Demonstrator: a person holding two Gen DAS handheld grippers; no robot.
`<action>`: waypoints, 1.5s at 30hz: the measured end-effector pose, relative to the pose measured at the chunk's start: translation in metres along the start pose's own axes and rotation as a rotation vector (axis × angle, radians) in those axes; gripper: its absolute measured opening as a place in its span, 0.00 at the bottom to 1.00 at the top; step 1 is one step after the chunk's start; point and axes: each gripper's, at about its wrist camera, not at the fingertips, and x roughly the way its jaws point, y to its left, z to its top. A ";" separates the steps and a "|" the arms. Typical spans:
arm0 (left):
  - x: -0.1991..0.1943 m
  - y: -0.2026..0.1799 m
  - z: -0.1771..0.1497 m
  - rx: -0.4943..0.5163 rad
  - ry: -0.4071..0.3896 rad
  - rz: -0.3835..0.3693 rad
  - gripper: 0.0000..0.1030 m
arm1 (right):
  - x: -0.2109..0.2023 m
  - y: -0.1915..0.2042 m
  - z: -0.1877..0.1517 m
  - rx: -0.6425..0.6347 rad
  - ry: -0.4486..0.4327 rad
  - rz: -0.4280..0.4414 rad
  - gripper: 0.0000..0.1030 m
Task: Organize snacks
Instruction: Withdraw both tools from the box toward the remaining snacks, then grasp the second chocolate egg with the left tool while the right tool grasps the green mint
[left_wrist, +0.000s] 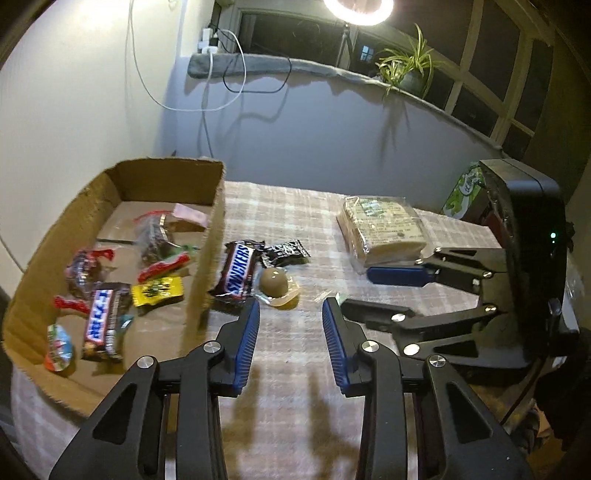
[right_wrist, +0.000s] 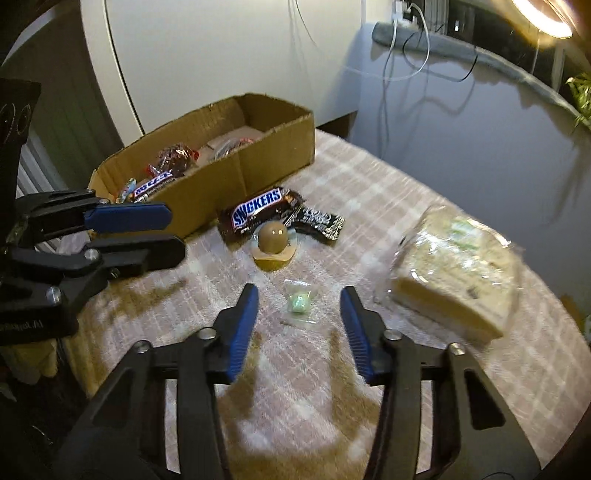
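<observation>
My left gripper (left_wrist: 290, 306) is open over the checked cloth, with nothing between its fingers; a brown jelly cup (left_wrist: 275, 284) and a Snickers bar (left_wrist: 238, 273) lie just beyond its left fingertip. A dark wrapper (left_wrist: 286, 251) sits behind them. In the right wrist view, my right gripper (right_wrist: 299, 295) is open around a small green candy in clear wrap (right_wrist: 300, 302), its pads apart from it. The cardboard box (left_wrist: 207, 236) at the left holds several wrapped snacks. A clear pack of crackers (right_wrist: 454, 280) lies to the right.
The left gripper (right_wrist: 177, 232) hangs close to the box wall (right_wrist: 221, 177), and the right gripper (left_wrist: 356, 291) is close beside the left one. A green carton (left_wrist: 463, 195) stands at the back right. A wall with cables and a window sill lie behind the table.
</observation>
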 end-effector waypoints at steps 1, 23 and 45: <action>0.004 -0.001 0.001 -0.001 0.005 0.001 0.31 | 0.004 -0.002 0.000 0.006 0.002 0.006 0.45; 0.069 -0.008 0.014 0.021 0.068 0.113 0.28 | 0.027 -0.001 -0.013 -0.059 0.037 0.033 0.24; 0.067 -0.022 0.010 0.062 0.056 0.123 0.22 | 0.005 -0.011 -0.026 0.003 -0.007 0.008 0.24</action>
